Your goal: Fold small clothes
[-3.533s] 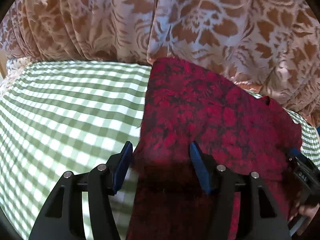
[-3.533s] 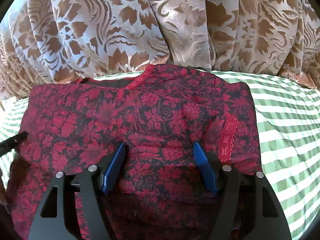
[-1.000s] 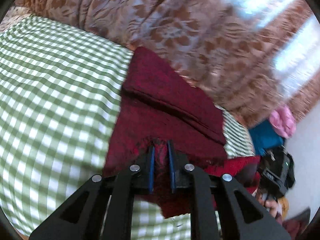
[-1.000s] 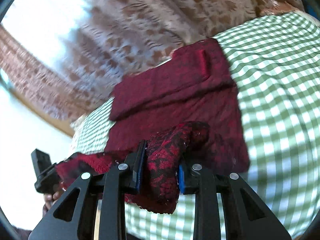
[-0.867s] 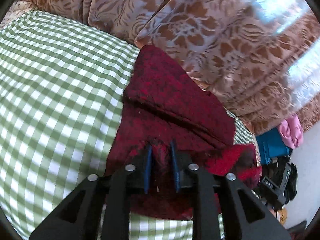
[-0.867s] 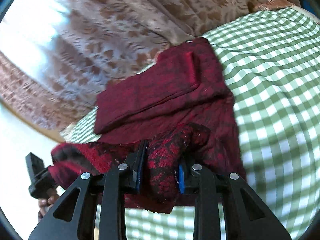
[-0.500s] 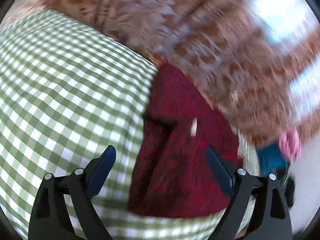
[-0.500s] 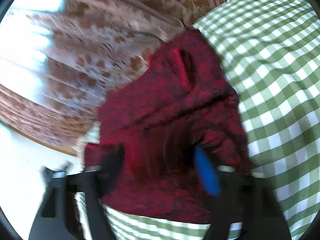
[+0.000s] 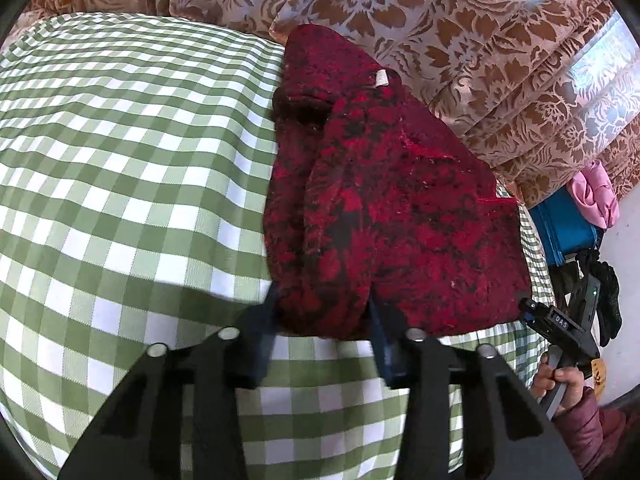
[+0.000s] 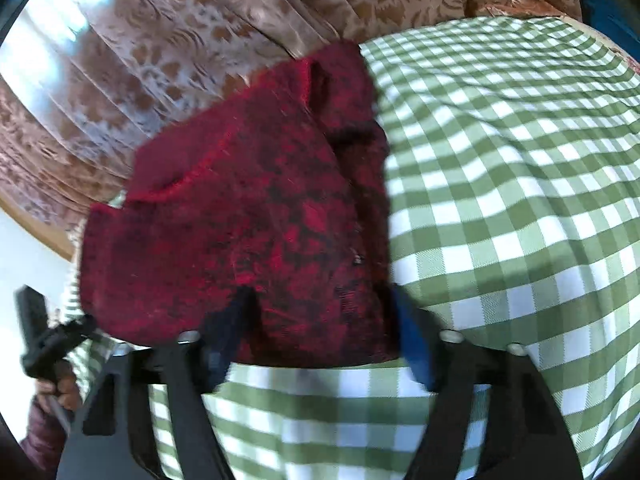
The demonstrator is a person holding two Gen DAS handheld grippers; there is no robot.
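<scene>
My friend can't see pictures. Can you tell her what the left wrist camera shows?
A folded red-and-black garment lies on a green checked cloth, its near edge between the closing fingers of the left tool. Behind hangs a brown flowered curtain; the right tool shows at far right.

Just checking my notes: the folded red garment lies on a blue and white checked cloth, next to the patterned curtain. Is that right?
Not quite. The cloth under the folded red garment is green and white checked, not blue and white, as the left wrist view shows. The garment does lie next to the patterned curtain.
</scene>
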